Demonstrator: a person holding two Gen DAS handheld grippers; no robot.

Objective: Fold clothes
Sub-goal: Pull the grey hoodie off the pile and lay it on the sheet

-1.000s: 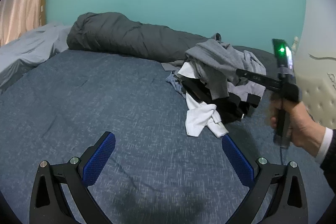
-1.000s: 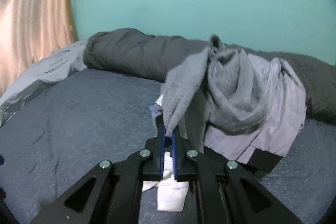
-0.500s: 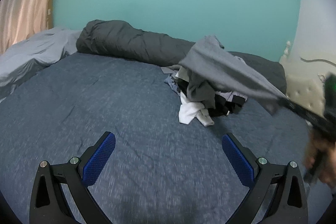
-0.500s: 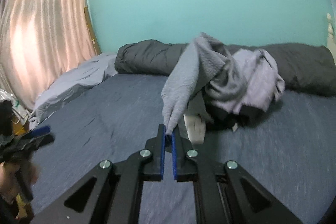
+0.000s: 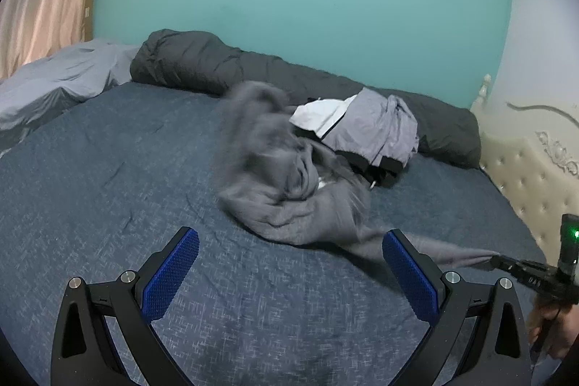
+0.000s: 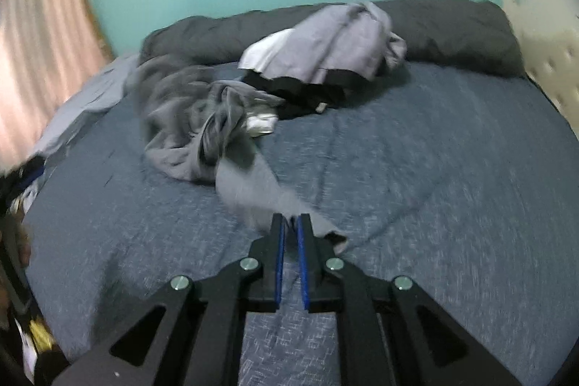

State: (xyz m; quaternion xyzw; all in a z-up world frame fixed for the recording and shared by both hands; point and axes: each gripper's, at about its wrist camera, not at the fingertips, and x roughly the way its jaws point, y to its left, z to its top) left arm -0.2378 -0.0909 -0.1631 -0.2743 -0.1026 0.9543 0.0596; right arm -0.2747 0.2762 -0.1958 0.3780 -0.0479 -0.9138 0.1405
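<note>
Soft, dim, even room light is falling across the bed (image 5: 108, 190), casting only faint shadows under the clothes, while the curtain (image 6: 43, 35) is glowing pale pink from light behind it. The grey garment (image 5: 275, 176) is smearing with motion blur in both views, and the right view is blurring all round its rim. The fisheye is bending the wall (image 5: 289, 6) and bed edges, dark corners are closing in, and a green lamp (image 5: 575, 234) is glaring at the left view's right edge.

left black plastic gripper (image 5: 289, 272) with blue textured pads and silver screws; right black gripper (image 6: 289, 234) alike, a green light on its body
</note>
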